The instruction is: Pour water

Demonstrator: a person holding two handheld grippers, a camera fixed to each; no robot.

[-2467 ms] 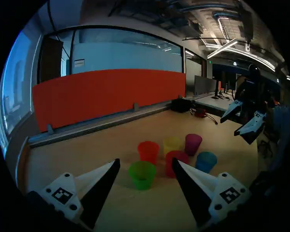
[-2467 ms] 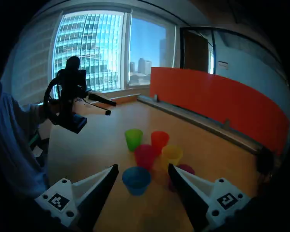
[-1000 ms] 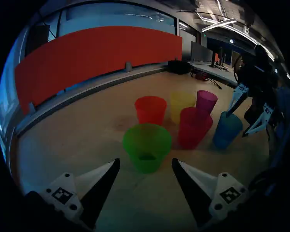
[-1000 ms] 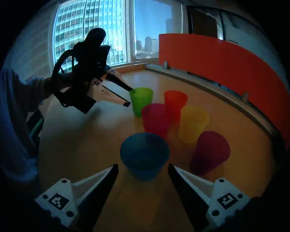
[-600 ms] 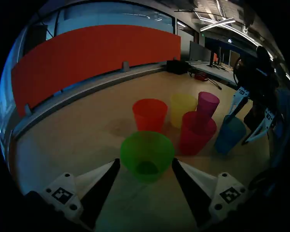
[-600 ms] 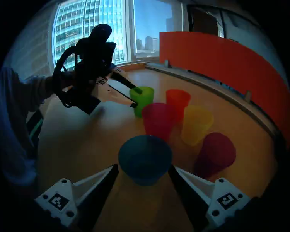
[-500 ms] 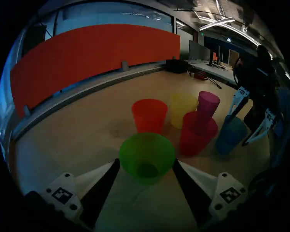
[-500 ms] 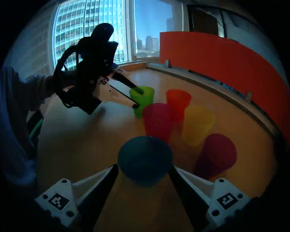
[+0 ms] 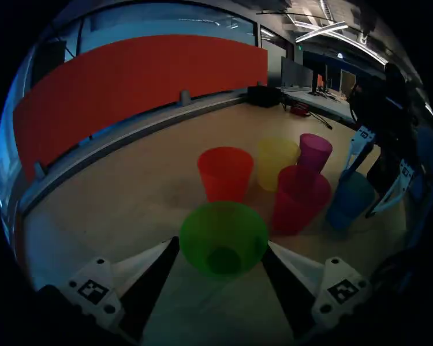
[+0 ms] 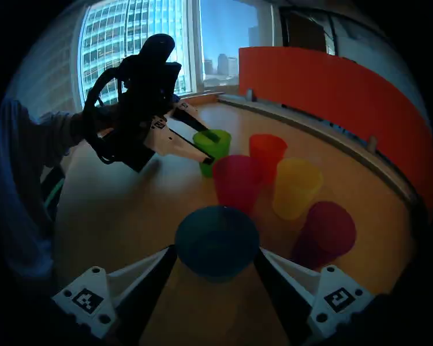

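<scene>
Progress: early, in my judgement. No pouring is evident, and neither cup is lifted or tipped.

My left gripper (image 9: 219, 243) stands spread, its fingers flanking the green cup (image 9: 222, 230). My right gripper (image 10: 214, 249) is likewise spread about the blue cup (image 10: 216, 237). Firm contact cannot be confirmed at either.

Both cups stand on the wooden table (image 9: 130, 196), at the edges of a cluster that includes an orange cup (image 9: 225, 172) and a yellow cup (image 9: 277, 161). Each is upright, long axis vertical, mouth upward, tapering to its base. Water content: cannot tell.

Outstanding: grip, lift, and tilt one cup over the other.
</scene>
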